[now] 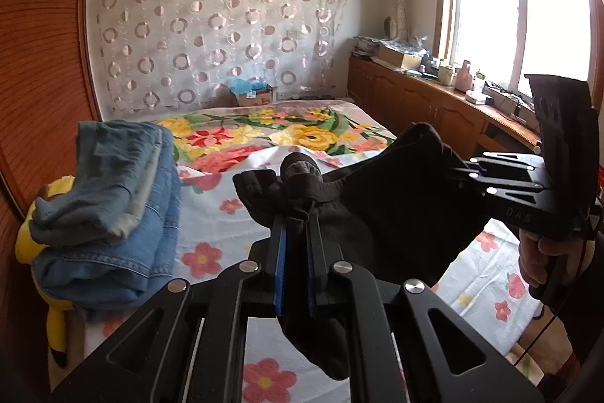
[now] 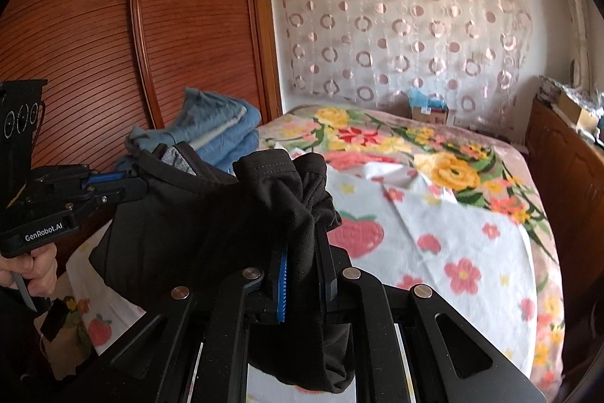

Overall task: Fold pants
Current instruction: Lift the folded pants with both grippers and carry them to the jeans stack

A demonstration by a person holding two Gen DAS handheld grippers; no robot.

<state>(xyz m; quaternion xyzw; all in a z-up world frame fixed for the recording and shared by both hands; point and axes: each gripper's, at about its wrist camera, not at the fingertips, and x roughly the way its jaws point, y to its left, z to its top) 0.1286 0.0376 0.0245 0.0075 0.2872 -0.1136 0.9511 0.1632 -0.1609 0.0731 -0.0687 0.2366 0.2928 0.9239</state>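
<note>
1. While I hold them, the pants (image 1: 396, 199) hang above the bed (image 1: 226, 221), stretched between both tools.
2. My left tool (image 1: 296, 214) clamps one bunched edge.
3. My right tool (image 2: 305, 252) clamps the other.
4. Folded jeans (image 1: 113, 199) lie beside.

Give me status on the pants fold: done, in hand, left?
Done: a stack of folded blue jeans sits at the bed's edge by the wardrobe. In hand: black pants are held off the bed, left gripper and right gripper each shut on bunched fabric. Left: no fold shows in them yet; laying out and folding remain.
</note>
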